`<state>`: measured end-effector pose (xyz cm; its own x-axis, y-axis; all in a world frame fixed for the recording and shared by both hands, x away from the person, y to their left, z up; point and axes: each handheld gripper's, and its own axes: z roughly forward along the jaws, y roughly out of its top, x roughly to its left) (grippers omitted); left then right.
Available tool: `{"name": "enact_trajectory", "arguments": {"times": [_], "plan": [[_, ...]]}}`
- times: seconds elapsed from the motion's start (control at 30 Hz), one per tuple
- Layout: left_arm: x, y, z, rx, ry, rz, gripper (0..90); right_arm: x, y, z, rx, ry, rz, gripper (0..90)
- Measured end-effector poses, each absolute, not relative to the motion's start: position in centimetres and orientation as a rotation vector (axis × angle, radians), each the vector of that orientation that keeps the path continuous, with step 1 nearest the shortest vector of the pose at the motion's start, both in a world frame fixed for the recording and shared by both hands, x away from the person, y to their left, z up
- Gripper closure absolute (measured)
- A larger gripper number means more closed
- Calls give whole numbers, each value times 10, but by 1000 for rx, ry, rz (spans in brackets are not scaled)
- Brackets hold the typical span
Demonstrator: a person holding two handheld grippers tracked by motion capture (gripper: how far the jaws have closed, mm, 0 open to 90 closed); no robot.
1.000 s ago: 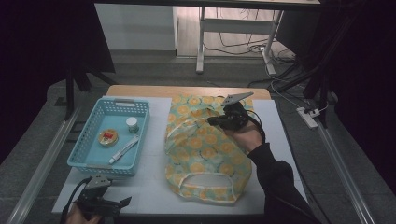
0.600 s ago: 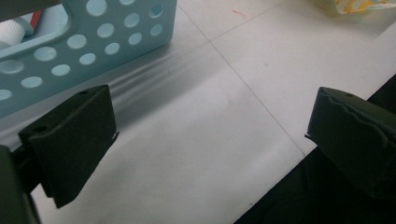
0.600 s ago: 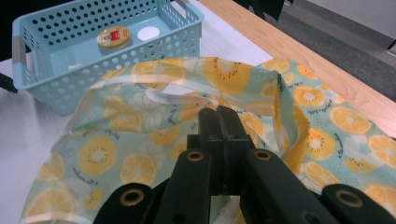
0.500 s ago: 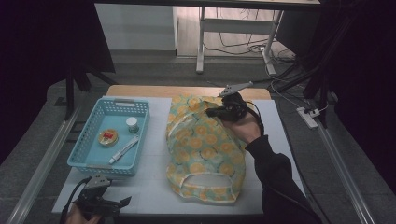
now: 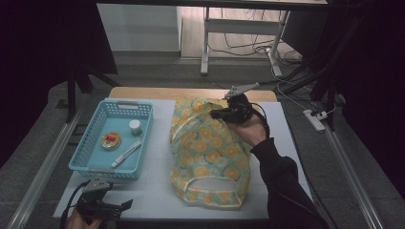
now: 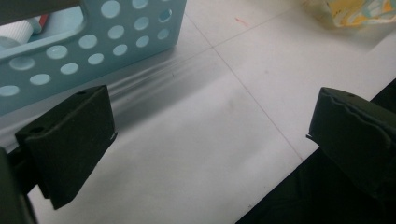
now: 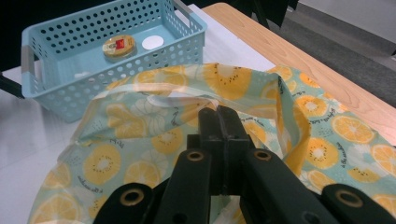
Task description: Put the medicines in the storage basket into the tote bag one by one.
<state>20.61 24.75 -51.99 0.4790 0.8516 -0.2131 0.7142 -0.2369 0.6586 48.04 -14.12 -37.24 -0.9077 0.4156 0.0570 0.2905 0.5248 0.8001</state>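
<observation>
Pinching the far top edge of the yellow-and-teal fruit-print fabric bag [image 5: 210,152], the right gripper [image 7: 218,116] has its jaws pressed together; the fabric between them is hidden. Near left, the left gripper [image 6: 210,126] gapes wide over the white table [image 6: 201,140].

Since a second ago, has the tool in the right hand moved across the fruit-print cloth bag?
Yes. The right tool has shifted toward the table's far wooden edge, lifting the fruit-print cloth bag with it.

bag [image 5: 210,157] | fruit-print fabric | flat on mat, far end lifted
</observation>
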Motion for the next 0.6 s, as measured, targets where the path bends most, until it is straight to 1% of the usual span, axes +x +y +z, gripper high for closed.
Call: {"name": "enact_trajectory", "arguments": {"times": [0.33,0.6], "plan": [[206,250,-519,1991,1274,216,0,480,-140,-372,601,2615,1335,900],[206,255,-515,1976,1243,222,0,480,-141,-373,601,2612,1338,900]]}}
